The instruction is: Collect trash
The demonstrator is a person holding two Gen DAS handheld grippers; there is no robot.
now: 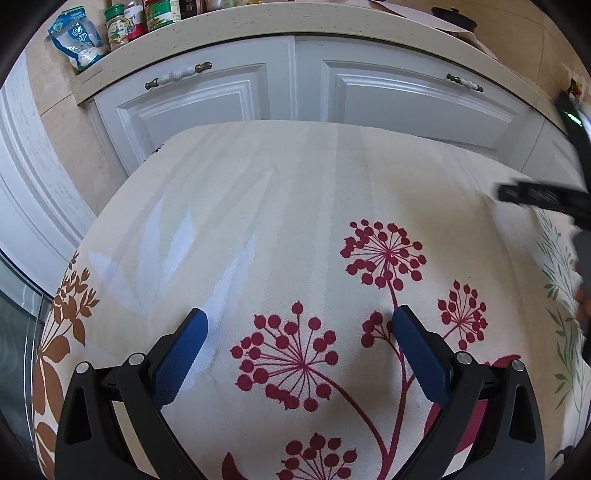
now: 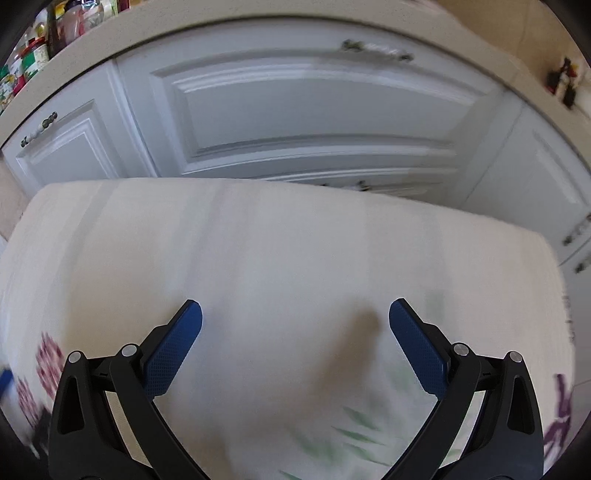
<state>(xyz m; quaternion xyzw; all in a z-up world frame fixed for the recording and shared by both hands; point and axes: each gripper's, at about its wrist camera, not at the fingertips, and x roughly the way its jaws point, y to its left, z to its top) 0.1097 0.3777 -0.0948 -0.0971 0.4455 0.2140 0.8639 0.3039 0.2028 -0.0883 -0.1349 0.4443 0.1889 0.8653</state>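
Observation:
No trash shows in either view. My left gripper [image 1: 300, 323] is open and empty, held just above a table covered with a cream cloth [image 1: 258, 206] printed with red flowers. My right gripper [image 2: 295, 315] is open and empty above the same cloth [image 2: 277, 240]; its view is blurred by motion. The right gripper's black body [image 1: 543, 195] shows at the right edge of the left wrist view.
White cabinet doors [image 1: 295, 85] with handles stand just beyond the table's far edge, also in the right wrist view [image 2: 314, 110]. A beige countertop [image 1: 258, 22] above them carries spice jars [image 1: 118, 26] and a blue-white bag [image 1: 75, 38] at the left.

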